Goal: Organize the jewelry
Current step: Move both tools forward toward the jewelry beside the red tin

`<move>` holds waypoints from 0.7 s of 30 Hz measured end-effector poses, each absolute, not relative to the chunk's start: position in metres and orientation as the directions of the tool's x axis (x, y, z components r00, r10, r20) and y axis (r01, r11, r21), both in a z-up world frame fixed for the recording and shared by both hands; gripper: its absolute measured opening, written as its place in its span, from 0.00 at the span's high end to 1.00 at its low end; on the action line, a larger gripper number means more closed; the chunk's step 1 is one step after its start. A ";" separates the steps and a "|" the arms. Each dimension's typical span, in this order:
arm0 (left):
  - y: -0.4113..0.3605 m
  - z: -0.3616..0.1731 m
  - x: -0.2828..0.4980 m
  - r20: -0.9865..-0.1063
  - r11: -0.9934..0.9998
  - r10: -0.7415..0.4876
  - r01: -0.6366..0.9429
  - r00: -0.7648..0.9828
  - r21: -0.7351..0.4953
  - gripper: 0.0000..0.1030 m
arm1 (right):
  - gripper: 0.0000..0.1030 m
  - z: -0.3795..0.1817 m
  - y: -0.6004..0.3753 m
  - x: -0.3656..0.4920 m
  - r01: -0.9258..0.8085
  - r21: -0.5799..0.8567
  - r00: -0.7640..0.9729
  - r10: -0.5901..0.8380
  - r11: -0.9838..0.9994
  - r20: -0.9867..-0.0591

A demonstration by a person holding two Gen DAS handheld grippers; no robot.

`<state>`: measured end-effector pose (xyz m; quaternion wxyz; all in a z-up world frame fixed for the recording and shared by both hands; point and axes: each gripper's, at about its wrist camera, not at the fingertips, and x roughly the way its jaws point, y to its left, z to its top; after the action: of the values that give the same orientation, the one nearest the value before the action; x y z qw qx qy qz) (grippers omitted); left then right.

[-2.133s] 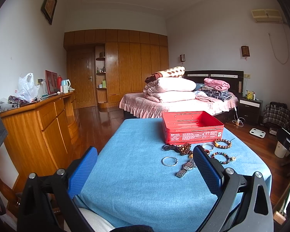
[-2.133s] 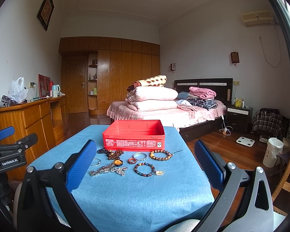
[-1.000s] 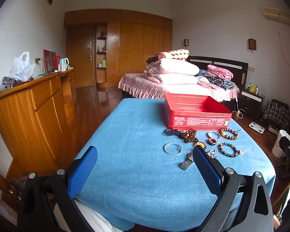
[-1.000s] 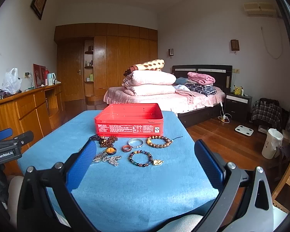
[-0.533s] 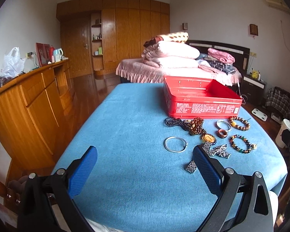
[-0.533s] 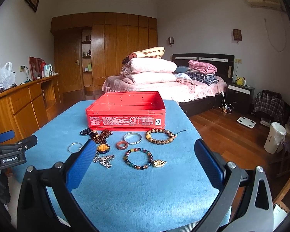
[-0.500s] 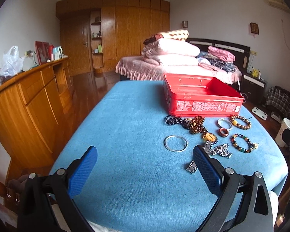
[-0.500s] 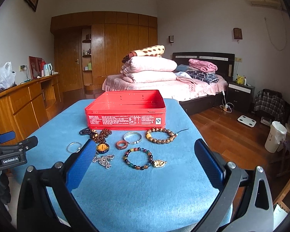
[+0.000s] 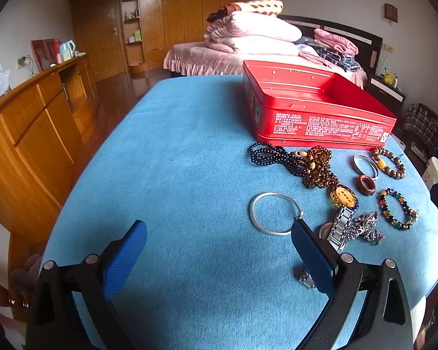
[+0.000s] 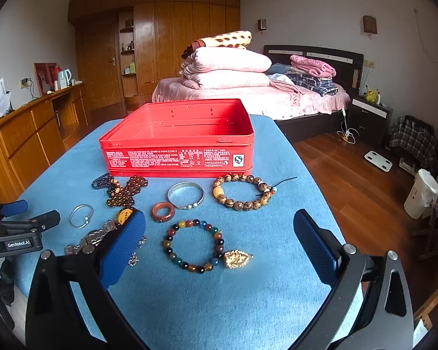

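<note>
An open red tin (image 10: 179,141) sat on a blue-covered desk (image 9: 175,175), with jewelry spread just in front of it: dark beads (image 9: 277,156), a silver bangle (image 9: 273,214), a watch (image 9: 340,224), a brown ring (image 10: 162,211) and a colored bracelet (image 10: 192,245). The left hand-held gripper (image 9: 219,253) and right hand-held gripper (image 10: 219,245) hovered above the desk, fingers apart, holding nothing.

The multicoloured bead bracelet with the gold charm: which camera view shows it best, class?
The right wrist view: the bracelet lies whole, centred between the open fingers, gold charm visible. The left wrist view shows it smaller, far right, distorted by the lens.
</note>
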<state>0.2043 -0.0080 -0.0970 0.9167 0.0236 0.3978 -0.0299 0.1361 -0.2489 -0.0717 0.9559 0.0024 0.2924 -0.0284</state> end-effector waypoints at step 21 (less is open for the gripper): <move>-0.027 -0.115 0.247 -0.837 0.988 -0.106 0.154 0.537 -0.026 0.21 | 0.05 -0.078 -0.270 0.198 0.014 0.035 0.708 0.015 0.999 -0.706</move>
<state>0.2468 -0.0272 -0.1146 0.8763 0.0254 0.4754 -0.0743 0.1984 -0.2697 -0.0782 0.9239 0.0191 0.3821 0.0003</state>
